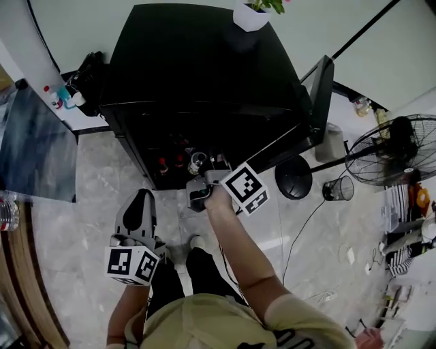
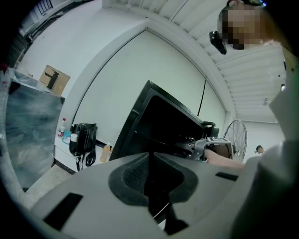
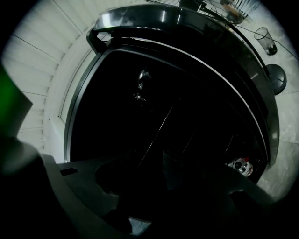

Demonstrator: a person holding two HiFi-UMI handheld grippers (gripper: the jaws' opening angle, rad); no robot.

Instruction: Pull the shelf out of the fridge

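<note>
A black mini fridge (image 1: pixel 197 61) stands in front of me with its door (image 1: pixel 320 95) swung open to the right. My right gripper (image 1: pixel 208 172) reaches into the lower part of the opening, jaws spread wide. In the right gripper view the inside is dark; a thin shelf wire (image 3: pixel 156 133) runs down toward the gap of the right gripper (image 3: pixel 159 172), and I cannot tell whether the pads touch it. My left gripper (image 1: pixel 142 199) hangs back at the lower left, shut and empty; its pads (image 2: pixel 150 161) meet. The right gripper (image 2: pixel 210 147) also shows at the fridge (image 2: pixel 159 126).
Small bottles (image 1: pixel 178 162) stand low in the fridge; one (image 3: pixel 240 165) shows at the right. A white plant pot (image 1: pixel 251 15) sits on top. A floor fan (image 1: pixel 392 150), a round black base (image 1: pixel 293 177) and a wire bin (image 1: pixel 338 188) stand right. A glass table (image 1: pixel 34 146) and black bag (image 1: pixel 85 78) are left.
</note>
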